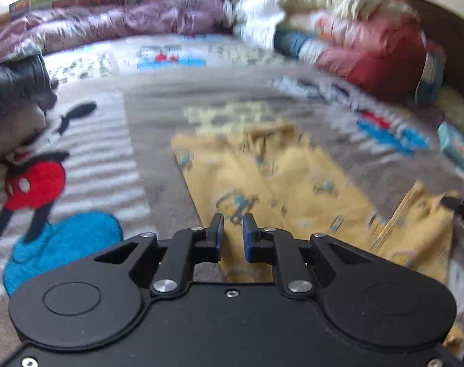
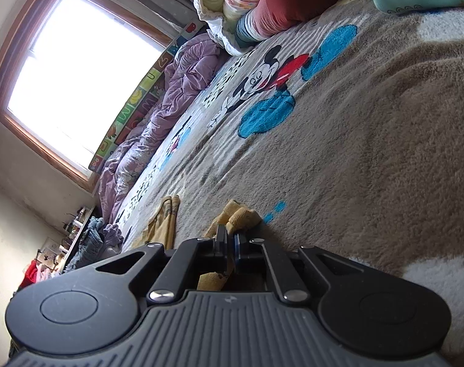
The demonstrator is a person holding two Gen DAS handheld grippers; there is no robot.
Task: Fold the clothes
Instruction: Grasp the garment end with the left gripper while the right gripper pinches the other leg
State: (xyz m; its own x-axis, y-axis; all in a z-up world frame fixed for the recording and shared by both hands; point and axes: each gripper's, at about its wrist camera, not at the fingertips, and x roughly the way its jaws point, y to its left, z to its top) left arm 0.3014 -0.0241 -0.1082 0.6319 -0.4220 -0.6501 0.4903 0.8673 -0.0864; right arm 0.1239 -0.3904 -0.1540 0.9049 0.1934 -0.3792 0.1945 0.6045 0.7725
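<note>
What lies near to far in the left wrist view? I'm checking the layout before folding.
Left gripper → yellow garment → grey blanket → purple quilt.

The yellow garment is thin, soft printed cloth lying on a shaggy, deep-pile blanket. Each claw is matt black plastic with bright metal pins, and the purple quilt looks faintly glossy.

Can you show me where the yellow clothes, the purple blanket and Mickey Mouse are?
yellow clothes (image 1: 271, 180): left wrist view, flat middle of cloth.
purple blanket (image 2: 189, 67): right wrist view, crumpled fold.
Mickey Mouse (image 2: 256, 81): right wrist view, his face.
</note>
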